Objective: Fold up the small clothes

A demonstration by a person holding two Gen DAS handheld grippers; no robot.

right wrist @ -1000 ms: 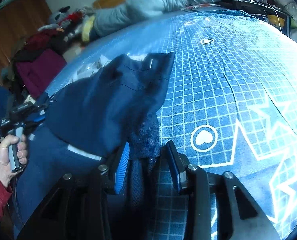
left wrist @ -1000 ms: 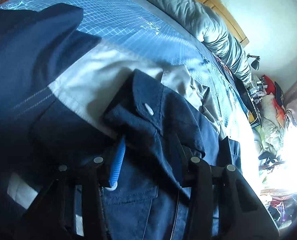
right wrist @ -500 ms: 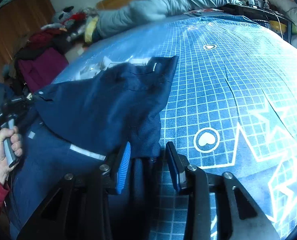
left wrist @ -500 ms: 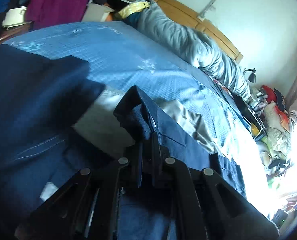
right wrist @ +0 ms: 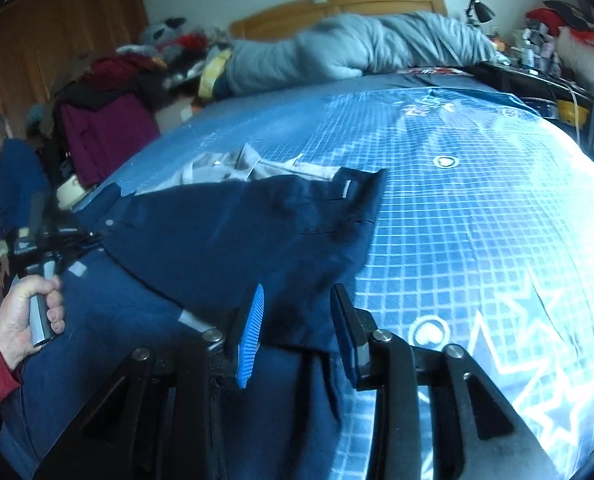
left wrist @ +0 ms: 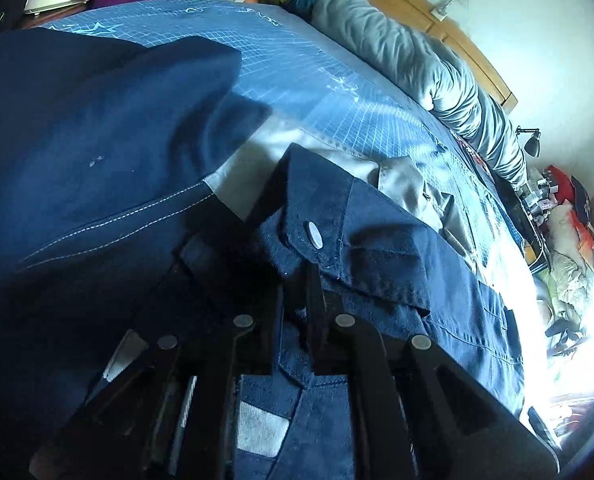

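- The navy garment lies spread on the bed, over a blue sheet printed with a white grid, stars and hearts; it is dark denim-like cloth with pale stitching and a small white label.
- My left view alone shows the waistband up close: a round metal button on a flap, and a pale grey garment lying under and beyond the navy one.
- My right view alone shows the whole spread, a folded-over layer reaching towards the bed's middle, and my left hand, in a red sleeve, gripping the handle at the garment's left edge.
- My left tongs are pinched shut on the navy waistband just below the button, cloth bunched between the black fingers.
- My right tongs straddle the garment's near edge; the jaws are closing, cloth lying between the blue pads, which do not yet press it.
- A grey quilt lies heaped by the wooden headboard.
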